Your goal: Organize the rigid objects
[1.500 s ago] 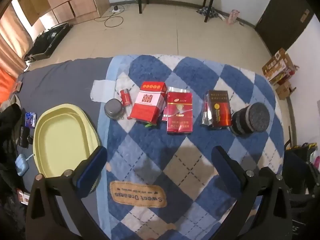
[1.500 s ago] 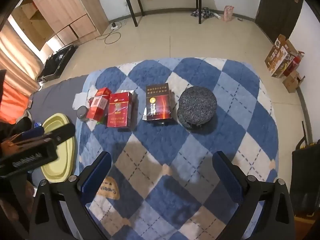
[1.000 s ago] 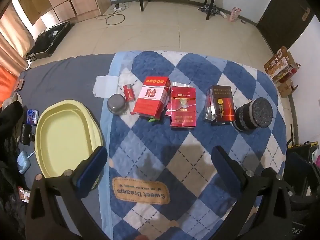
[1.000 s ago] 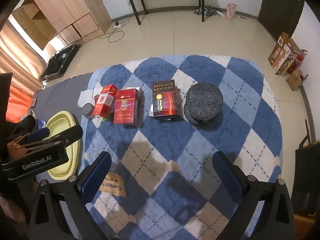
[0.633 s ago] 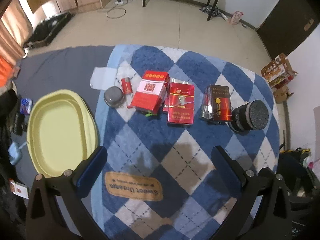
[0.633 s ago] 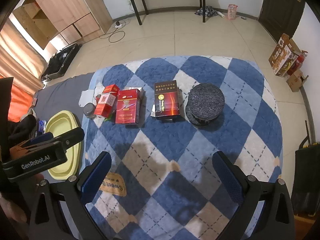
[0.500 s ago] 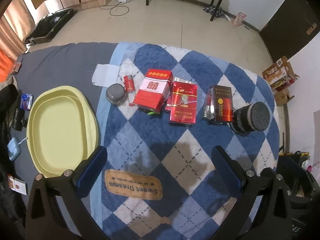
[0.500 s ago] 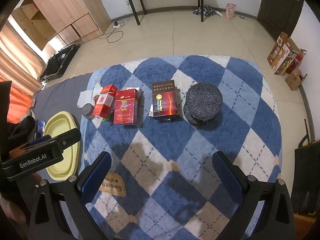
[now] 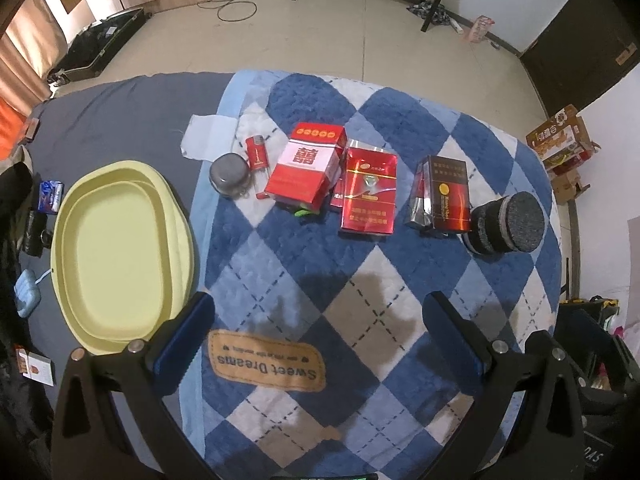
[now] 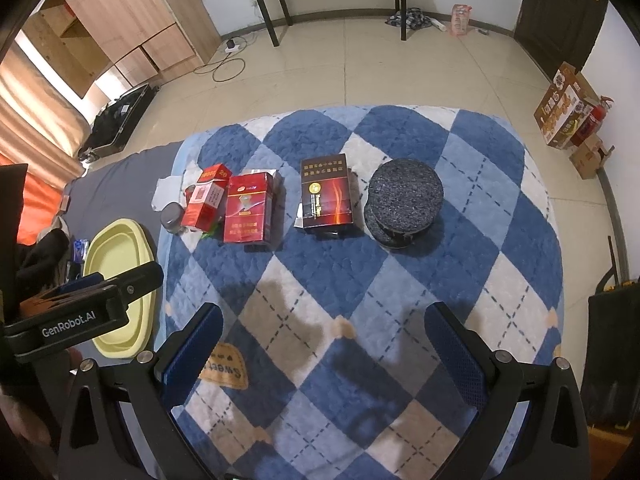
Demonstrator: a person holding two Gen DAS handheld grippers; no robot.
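Across the middle of both frames, on a blue-and-white argyle blanket point(image 9: 360, 280), laid out in a loose row: a small grey round tin point(image 9: 230, 174), a red lighter point(image 9: 256, 152), a red-and-white cigarette carton point(image 9: 306, 168) propped at a tilt, a flat red carton point(image 9: 370, 192), a dark maroon carton point(image 9: 450, 194) and a stack of black round discs point(image 9: 506, 226) at the right end. Waiting empty at left of the left-wrist frame, off the blanket on grey bedding: a pale yellow oval tray point(image 9: 120, 324), the likely destination. Spread wide and gripping nothing, both the left gripper point(image 9: 318, 326) and the right gripper point(image 10: 324, 332), poised above the blanket's near half, well apart from every object. Judged by look: cartons light, stiff cardboard, somewhat slick under wrap where foil shows, best pinched across the narrow width near mid-length, with moderate squeeze to avoid crushing; tilted carton likely to shift when touched. Discs probably heavier and rough-faced, liable to slide apart unless clamped across the stack's sides. Tin and lighter small, hard, smooth, prone to slipping; grip across the tin's diameter. Compared with half a second back: objects unmoved relative to one another, nothing picked up, both claws as wide as before; left-wrist view shifted only slightly, right-wrist view almost identical, left gripper edging a little higher at the lower-left of that frame.
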